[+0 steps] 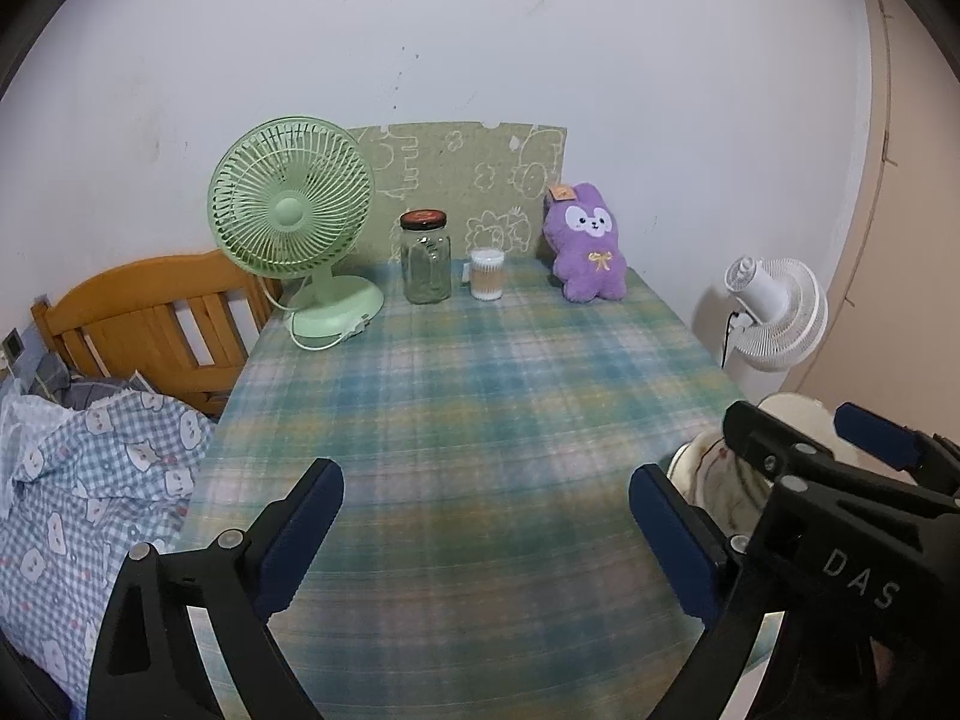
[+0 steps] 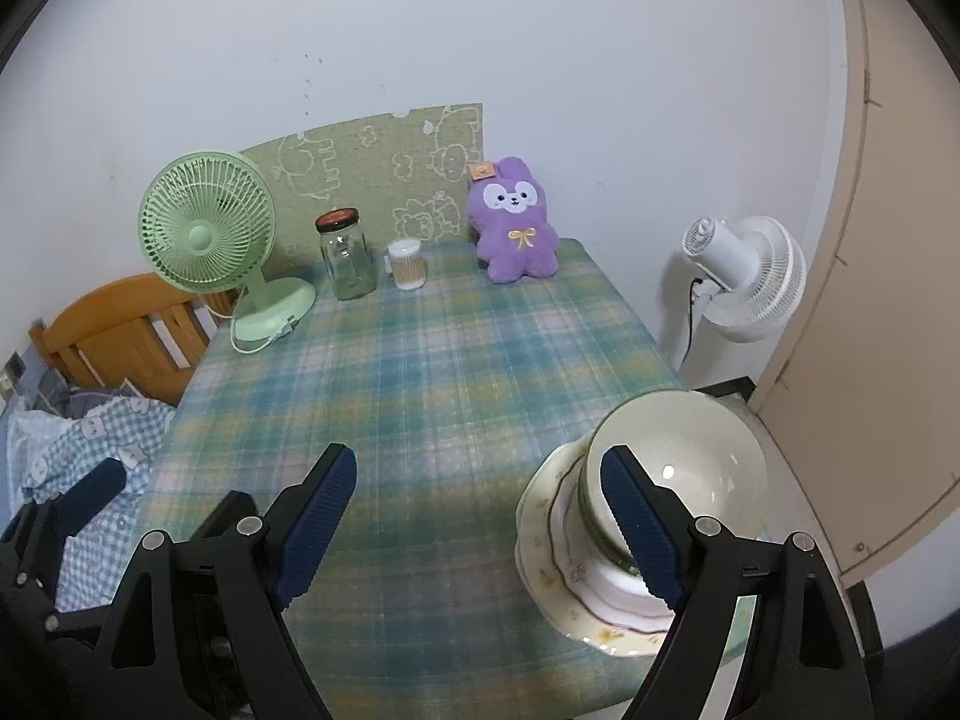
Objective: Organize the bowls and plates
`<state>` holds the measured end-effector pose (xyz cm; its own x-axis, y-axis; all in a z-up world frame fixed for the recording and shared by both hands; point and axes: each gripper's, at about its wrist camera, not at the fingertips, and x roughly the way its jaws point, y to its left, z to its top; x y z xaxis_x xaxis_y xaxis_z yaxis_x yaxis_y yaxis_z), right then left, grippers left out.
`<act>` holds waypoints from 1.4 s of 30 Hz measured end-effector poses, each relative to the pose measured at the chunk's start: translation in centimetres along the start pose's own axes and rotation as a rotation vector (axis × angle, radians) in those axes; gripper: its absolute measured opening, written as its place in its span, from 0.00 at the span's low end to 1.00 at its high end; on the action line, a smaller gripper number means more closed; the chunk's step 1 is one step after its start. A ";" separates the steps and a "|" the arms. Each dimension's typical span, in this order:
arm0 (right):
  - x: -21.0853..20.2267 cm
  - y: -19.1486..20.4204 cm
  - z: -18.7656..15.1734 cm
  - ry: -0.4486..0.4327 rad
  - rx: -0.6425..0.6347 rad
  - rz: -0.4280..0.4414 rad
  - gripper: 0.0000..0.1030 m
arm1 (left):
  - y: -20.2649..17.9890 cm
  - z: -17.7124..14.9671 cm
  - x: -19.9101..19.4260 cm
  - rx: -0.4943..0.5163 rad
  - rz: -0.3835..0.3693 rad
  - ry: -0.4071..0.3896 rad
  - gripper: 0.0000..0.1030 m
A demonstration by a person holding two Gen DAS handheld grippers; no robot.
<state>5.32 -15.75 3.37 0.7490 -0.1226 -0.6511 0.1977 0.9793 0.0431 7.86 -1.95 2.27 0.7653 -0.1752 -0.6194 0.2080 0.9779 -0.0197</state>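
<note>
The bowl [image 2: 678, 468] sits inside a stack of plates [image 2: 558, 546] at the desk [image 2: 420, 372] corner nearest the white fan [image 2: 744, 276]. Both are glazed ceramic: judged rigid, smooth, fairly heavy and breakable. Right tongs [image 2: 486, 522] are spread wide, empty, one finger in front of the bowl's wall. Left tongs [image 1: 486, 534] are likewise wide and empty, beside the stack. Recommended hold: across the bowl's rim, not the slippery wall.

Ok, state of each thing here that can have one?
Left gripper: open, empty.
Right gripper: open, empty.
White ceramic bowl: upright, stacked on plates.
Floral-rimmed plates: stacked on the table.
Glass jar with red lid: upright, lid on.
Green desk fan: upright.
</note>
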 end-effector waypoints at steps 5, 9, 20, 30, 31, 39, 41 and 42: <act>-0.1 0.8 -0.9 0.000 0.013 -0.017 0.83 | 1.9 -0.6 0.0 0.005 0.009 0.003 0.94; 0.0 0.8 -1.8 -0.016 0.014 -0.017 0.83 | 2.8 -1.4 -0.2 0.005 0.040 -0.017 0.94; -0.1 0.2 -4.8 -0.039 -0.051 0.015 0.83 | 2.6 -4.2 -1.2 -0.012 0.069 -0.049 0.94; -1.2 -0.7 -6.6 -0.094 -0.092 0.046 0.83 | 1.6 -5.9 -2.7 -0.031 0.087 -0.110 0.94; -1.4 -0.8 -6.7 -0.103 -0.090 0.051 0.83 | 1.6 -6.0 -3.0 -0.032 0.086 -0.123 0.94; -2.0 -1.3 -7.5 -0.117 -0.082 0.062 0.83 | 1.0 -6.7 -3.6 -0.031 0.102 -0.144 0.95; -2.1 -1.3 -7.5 -0.121 -0.082 0.057 0.83 | 0.9 -6.7 -3.6 -0.030 0.102 -0.146 0.95; -2.1 -1.4 -7.6 -0.122 -0.083 0.055 0.83 | 0.9 -6.7 -3.5 -0.032 0.100 -0.145 0.95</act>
<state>-1.33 -15.61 -1.04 0.8298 -0.0822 -0.5520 0.1054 0.9944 0.0104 1.23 0.31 -0.85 0.8613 -0.0894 -0.5002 0.1089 0.9940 0.0098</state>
